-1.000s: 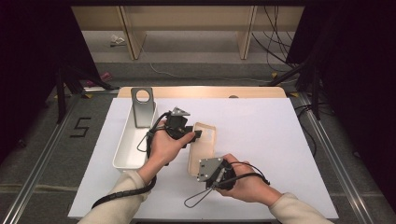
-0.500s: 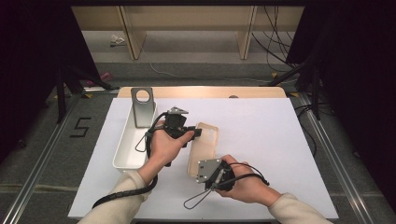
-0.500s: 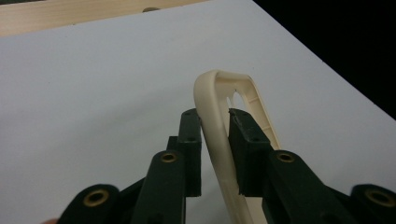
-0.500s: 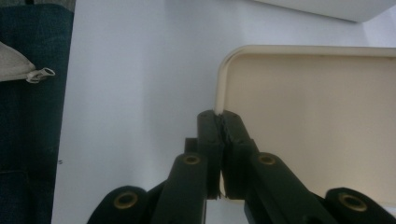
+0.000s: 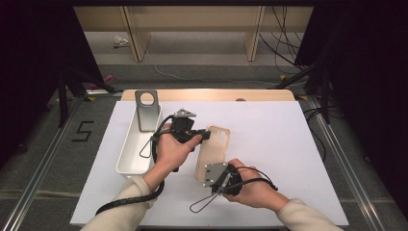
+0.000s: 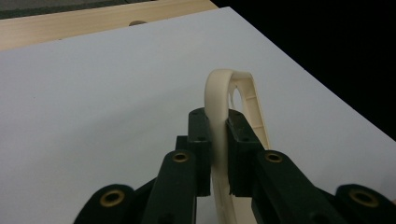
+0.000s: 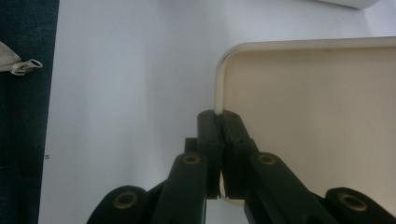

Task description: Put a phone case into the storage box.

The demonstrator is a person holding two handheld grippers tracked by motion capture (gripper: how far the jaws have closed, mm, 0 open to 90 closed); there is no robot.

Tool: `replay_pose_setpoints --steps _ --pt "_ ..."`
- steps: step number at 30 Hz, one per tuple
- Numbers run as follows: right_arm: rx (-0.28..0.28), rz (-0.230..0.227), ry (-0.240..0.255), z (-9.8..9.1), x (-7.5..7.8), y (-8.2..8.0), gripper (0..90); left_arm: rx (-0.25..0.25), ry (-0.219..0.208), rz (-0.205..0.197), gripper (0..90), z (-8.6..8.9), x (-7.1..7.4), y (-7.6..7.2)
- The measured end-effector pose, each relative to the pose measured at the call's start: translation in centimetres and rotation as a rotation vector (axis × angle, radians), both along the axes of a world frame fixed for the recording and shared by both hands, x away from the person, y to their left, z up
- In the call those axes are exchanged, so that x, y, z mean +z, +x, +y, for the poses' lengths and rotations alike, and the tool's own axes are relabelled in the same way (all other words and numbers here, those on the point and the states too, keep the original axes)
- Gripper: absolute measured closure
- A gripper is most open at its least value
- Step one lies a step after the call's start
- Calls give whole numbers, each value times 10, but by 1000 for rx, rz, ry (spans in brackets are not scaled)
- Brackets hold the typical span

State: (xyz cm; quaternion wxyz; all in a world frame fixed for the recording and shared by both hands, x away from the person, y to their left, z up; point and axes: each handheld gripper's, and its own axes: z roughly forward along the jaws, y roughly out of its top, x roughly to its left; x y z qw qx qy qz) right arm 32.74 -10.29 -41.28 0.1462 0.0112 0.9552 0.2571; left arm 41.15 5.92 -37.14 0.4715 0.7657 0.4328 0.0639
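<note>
Both grippers are on the case (image 5: 211, 153), as I read it: my right gripper (image 7: 218, 116) is clamped on its near edge close to a corner, and my left gripper (image 6: 217, 122) has just been closing its jaws over the rim at the far end, with the rim between the pads and pressed by them

I judge the pick-up to be about done: the cream case sits at the middle of the high view, held at both ends over the white table (image 5: 288, 154), though I cannot tell whether it has lifted clear of the surface. What is left looks like carrying it off, perhaps to the white bin (image 5: 126, 163) at centre left, which seems to hold nothing but the grey stand (image 5: 147, 109) at its far end

From the left gripper the case stands edge-on, arching up beyond the fingertips; from the right it spreads flat to the upper right
</note>
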Motion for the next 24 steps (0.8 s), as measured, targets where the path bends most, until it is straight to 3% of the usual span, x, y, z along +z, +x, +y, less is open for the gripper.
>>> replay_pose_setpoints --steps 5,7,9,11,14,18,24 --pt "-25 -11 3 0 -1 1 879 -7 -31 -33 820 -1 3 -4" --pt "-29 -11 12 0 -2 2 848 -13 -25 -57 823 -2 6 -6" --pt "-41 -35 12 -1 -3 3 768 -5 14 -108 825 -2 8 -8" --pt "-70 -59 44 -3 -4 5 679 -1 -8 -108 825 0 9 -7" --pt "-103 -80 86 -8 -2 9 549 15 22 -157 824 3 11 -6" --pt "-157 -58 143 -14 -1 14 386 31 40 -216 823 9 12 -6" --pt "-223 -29 221 -25 0 20 265 61 27 -264 822 20 14 -7"
